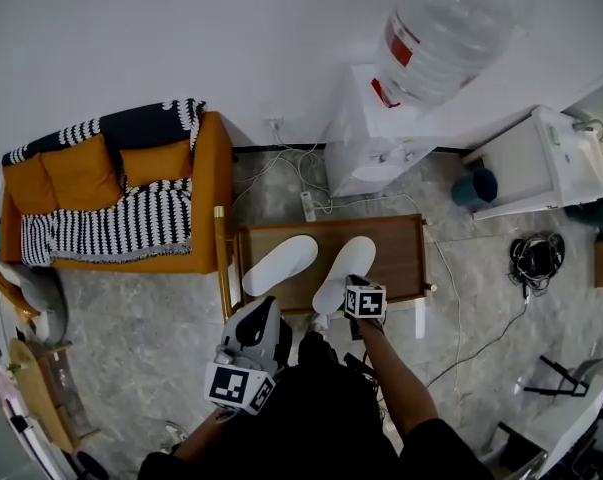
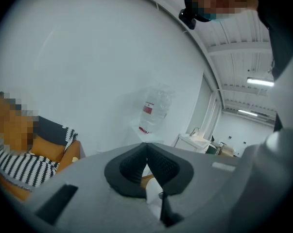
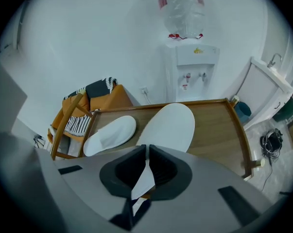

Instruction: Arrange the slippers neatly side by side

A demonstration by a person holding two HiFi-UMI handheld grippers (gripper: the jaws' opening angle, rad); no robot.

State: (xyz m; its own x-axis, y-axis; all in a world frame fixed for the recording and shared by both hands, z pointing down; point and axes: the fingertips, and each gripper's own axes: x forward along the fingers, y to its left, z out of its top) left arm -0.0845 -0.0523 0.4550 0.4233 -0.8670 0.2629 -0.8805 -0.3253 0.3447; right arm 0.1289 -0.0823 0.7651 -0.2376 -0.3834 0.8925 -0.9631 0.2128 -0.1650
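Two white slippers lie on a low wooden table [image 1: 401, 258]. The left slipper [image 1: 279, 264] rests slanted, toe toward the far right. My right gripper [image 1: 331, 311] is shut on the heel edge of the right slipper [image 1: 346, 271], and the sole runs away from the jaws. In the right gripper view the held slipper [image 3: 170, 125] fills the centre, with the left slipper [image 3: 110, 135] beside it at the left and the gripper [image 3: 147, 148] pinching white material. My left gripper [image 1: 265, 306] hovers near my body before the table; its jaws [image 2: 146, 147] meet with nothing between them.
An orange sofa [image 1: 131, 198] with a striped blanket stands left of the table. A water dispenser [image 1: 366, 138] with a large bottle [image 1: 441, 28] is behind it, and a white cabinet [image 1: 546, 163] sits at the right. Cables [image 1: 536, 253] and a power strip [image 1: 307, 206] lie on the floor.
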